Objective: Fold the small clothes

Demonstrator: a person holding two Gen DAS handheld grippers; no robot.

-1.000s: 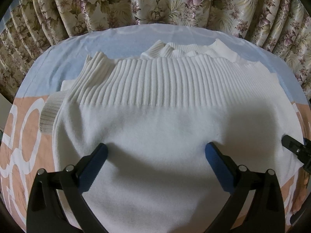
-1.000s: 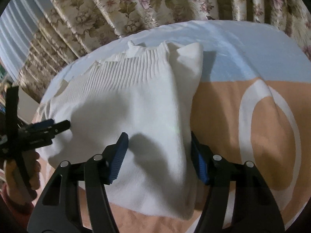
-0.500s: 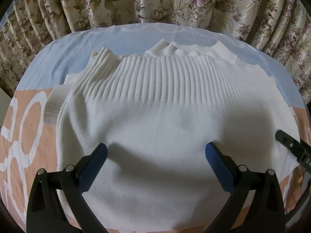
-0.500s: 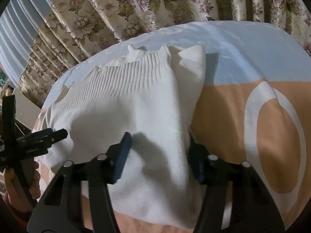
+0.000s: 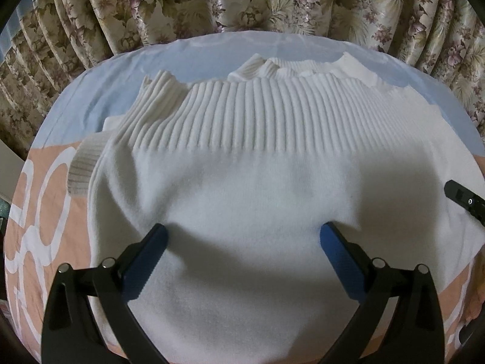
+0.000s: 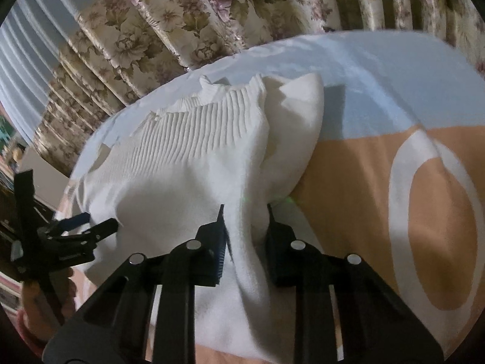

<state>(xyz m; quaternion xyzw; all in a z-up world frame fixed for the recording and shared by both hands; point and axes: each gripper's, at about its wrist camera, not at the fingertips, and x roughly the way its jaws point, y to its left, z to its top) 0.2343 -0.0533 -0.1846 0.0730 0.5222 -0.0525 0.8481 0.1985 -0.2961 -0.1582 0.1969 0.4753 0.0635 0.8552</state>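
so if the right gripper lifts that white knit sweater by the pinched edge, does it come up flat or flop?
Likely flops: the white knit sweater already bunches into a soft ridge between the closing right gripper. It probably drags rather than slides, since fuzzy knit lies on the peach-and-blue bedsheet. The thick ribbed hem may sag first. The left gripper stands open over it.

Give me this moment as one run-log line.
step: pinch side fold | right gripper: closing on white sweater | left gripper: open above sweater | surface: bedsheet
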